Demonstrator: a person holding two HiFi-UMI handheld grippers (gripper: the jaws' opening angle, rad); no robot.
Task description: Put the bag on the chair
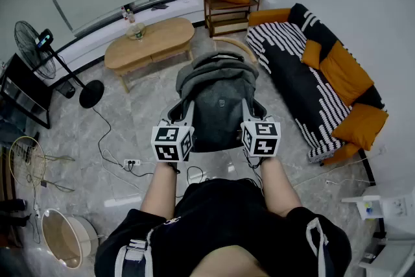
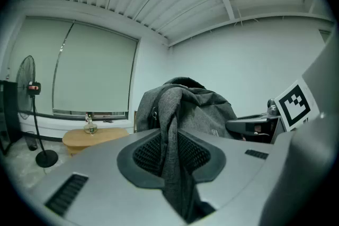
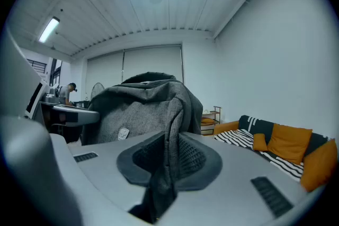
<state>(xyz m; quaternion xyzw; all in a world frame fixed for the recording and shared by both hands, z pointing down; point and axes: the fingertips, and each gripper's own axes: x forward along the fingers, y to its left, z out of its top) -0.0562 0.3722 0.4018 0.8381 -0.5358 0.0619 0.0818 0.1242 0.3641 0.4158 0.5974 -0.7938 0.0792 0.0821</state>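
A grey backpack [image 1: 217, 97] hangs in front of me, held up by its two straps. My left gripper [image 1: 183, 115] is shut on the left strap [image 2: 170, 166], which runs down between its pads. My right gripper [image 1: 250, 112] is shut on the right strap [image 3: 167, 166] in the same way. The bag's body [image 2: 198, 108] [image 3: 135, 108] rises beyond both sets of jaws. Just past the bag, the curved wooden back of a chair [image 1: 235, 43] shows; its seat is hidden behind the bag.
A wooden coffee table [image 1: 150, 42] stands at the far left and a standing fan [image 1: 39, 42] beside it. A striped sofa with orange cushions [image 1: 318, 74] fills the right, with a wooden shelf [image 1: 232, 3] at the back. A power strip and cables [image 1: 131, 163] lie on the floor.
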